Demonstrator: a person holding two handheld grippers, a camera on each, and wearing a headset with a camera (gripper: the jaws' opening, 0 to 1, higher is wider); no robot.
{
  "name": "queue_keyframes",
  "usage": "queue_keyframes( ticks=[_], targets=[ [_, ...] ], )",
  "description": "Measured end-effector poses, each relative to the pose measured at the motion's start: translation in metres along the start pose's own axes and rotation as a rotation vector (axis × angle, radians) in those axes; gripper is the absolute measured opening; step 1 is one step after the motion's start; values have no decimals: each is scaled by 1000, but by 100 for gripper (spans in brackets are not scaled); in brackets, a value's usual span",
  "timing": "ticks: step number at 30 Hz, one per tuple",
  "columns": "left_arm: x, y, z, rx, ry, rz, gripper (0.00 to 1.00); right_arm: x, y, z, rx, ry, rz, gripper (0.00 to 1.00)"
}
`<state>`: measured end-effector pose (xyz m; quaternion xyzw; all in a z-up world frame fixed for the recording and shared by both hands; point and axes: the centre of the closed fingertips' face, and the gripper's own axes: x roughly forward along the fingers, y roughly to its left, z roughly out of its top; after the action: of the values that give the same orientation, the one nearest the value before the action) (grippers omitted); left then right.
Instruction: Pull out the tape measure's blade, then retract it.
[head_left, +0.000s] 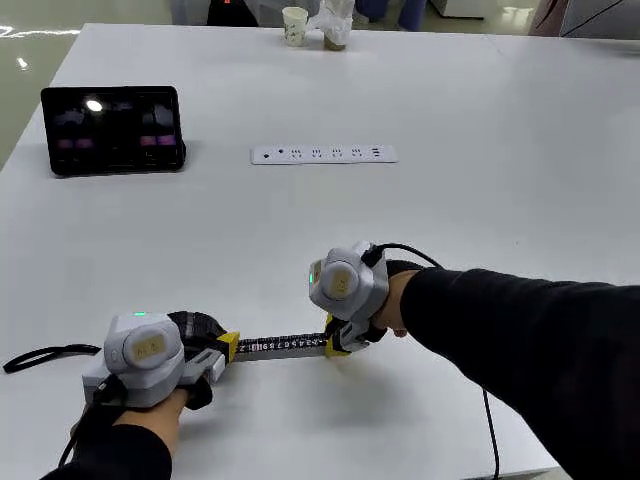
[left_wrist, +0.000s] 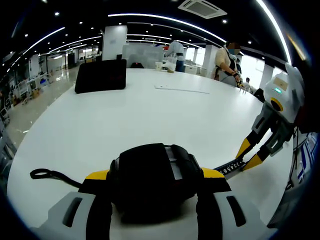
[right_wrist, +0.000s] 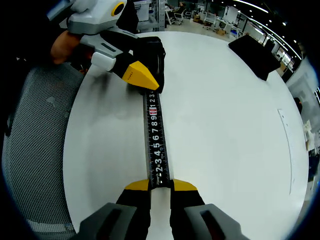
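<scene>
Black rubber-cased tape measure (left_wrist: 155, 172) is sitting on the white surface (head_left: 450, 180) close to the person, its black wrist strap (head_left: 40, 357) trailing off to the left. Gripping the case: the left tool (head_left: 222, 356), yellow-tipped jaws closing around its sides. Dark numbered blade (right_wrist: 156, 145) is stretching straight from the case to the right tool (right_wrist: 160, 186), whose jaws are pinching the blade's end, almost fully closed. Farther back, a black tablet (head_left: 112, 128) is standing propped, with a white power strip (head_left: 323, 154) lying to its right. A paper cup (head_left: 295, 25) is standing at the far edge.
</scene>
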<state>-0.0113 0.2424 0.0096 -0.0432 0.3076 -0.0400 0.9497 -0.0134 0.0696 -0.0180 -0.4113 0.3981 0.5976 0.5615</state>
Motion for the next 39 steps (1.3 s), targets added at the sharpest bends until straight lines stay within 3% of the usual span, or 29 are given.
queue_keyframes(
  ticks=[39],
  targets=[
    [0, -1, 1, -3, 2, -15, 63, 4, -1, 13, 4, -30, -15, 11]
  ],
)
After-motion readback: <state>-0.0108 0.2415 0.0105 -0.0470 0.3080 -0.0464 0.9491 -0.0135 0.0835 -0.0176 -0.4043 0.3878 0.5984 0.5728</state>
